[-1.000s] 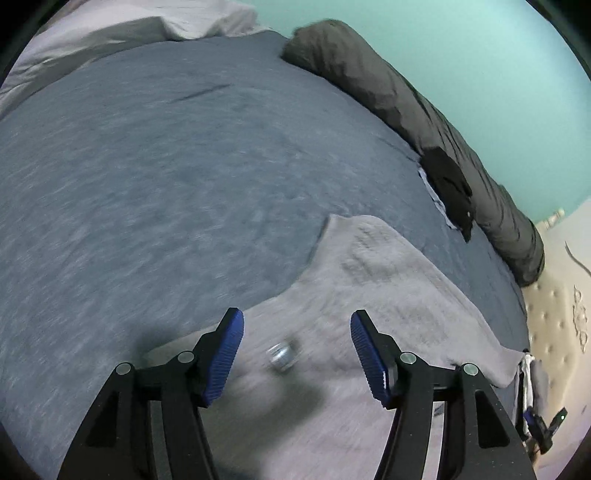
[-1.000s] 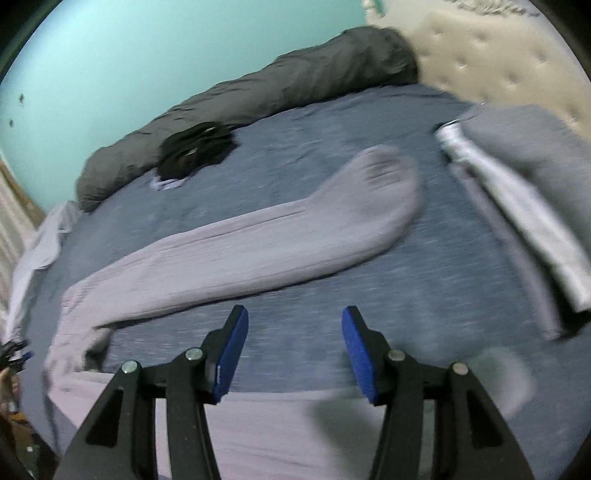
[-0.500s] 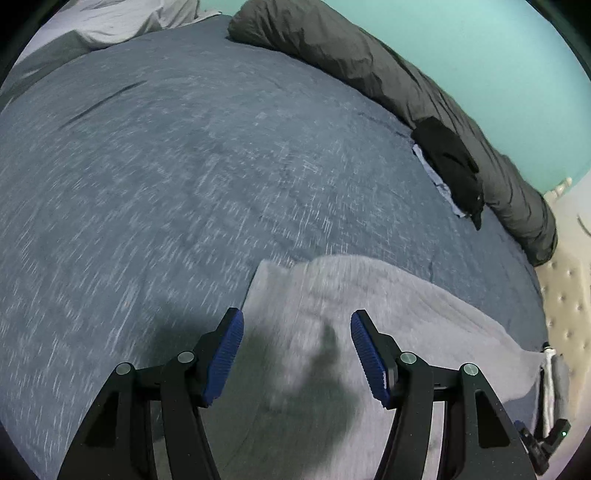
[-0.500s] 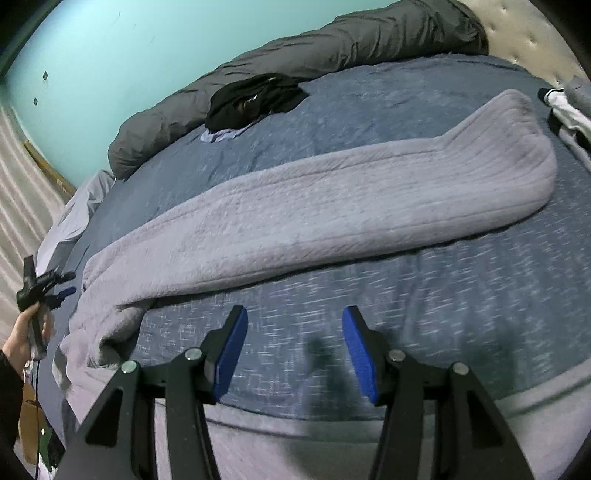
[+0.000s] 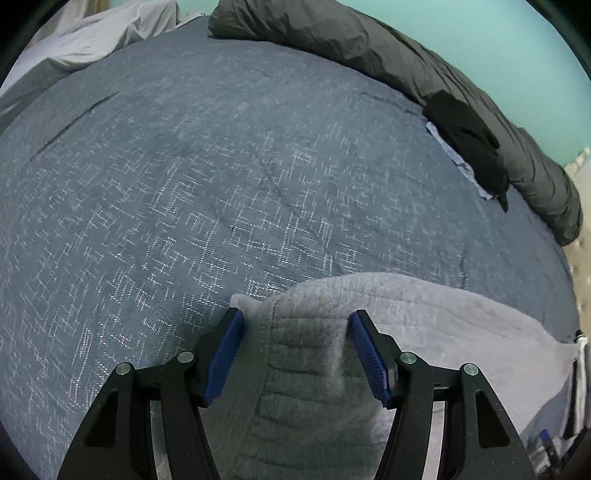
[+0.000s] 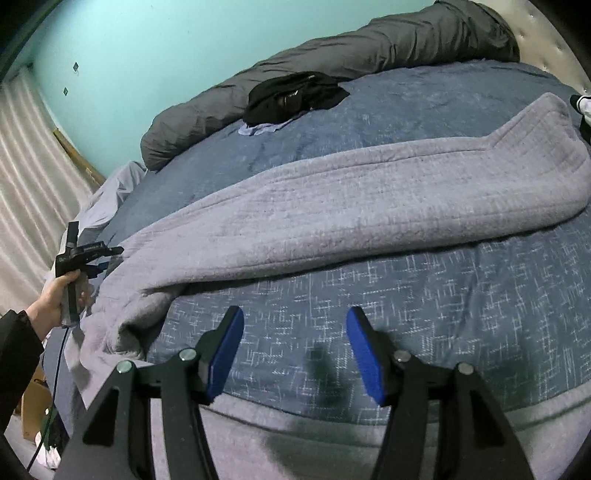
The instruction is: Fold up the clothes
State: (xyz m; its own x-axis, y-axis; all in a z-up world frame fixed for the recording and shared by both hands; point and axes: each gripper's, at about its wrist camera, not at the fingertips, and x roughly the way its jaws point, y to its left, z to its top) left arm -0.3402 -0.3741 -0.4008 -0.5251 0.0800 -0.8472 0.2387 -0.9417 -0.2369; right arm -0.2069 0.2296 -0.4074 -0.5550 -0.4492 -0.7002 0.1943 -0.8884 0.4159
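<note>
A grey quilted garment [image 6: 369, 199] lies spread across the blue bedspread [image 6: 406, 295], one long part reaching to the right and a second strip [image 6: 332, 443] under my right gripper. My right gripper [image 6: 295, 350] is open over bare bedspread between the two grey parts. In the left wrist view, my left gripper [image 5: 295, 350] is open, its blue pads [image 5: 225, 354] straddling the garment's ribbed corner [image 5: 306, 354] without closing on it. The left gripper [image 6: 83, 254] also shows in the right wrist view, held in a person's hand [image 6: 59, 291] at the garment's left end.
A rolled dark grey duvet [image 5: 406, 66] lines the far edge of the bed by the teal wall. Black clothing [image 6: 291, 98] over a pale blue piece rests against it. White bedding [image 5: 92, 40] sits at the far left corner. A tufted headboard [image 6: 543, 33] stands at the right.
Both grippers have dropped closer to the bed. The left one moved forward until the garment's corner sits between its pads. The right view swung left, and the folded pile left the frame.
</note>
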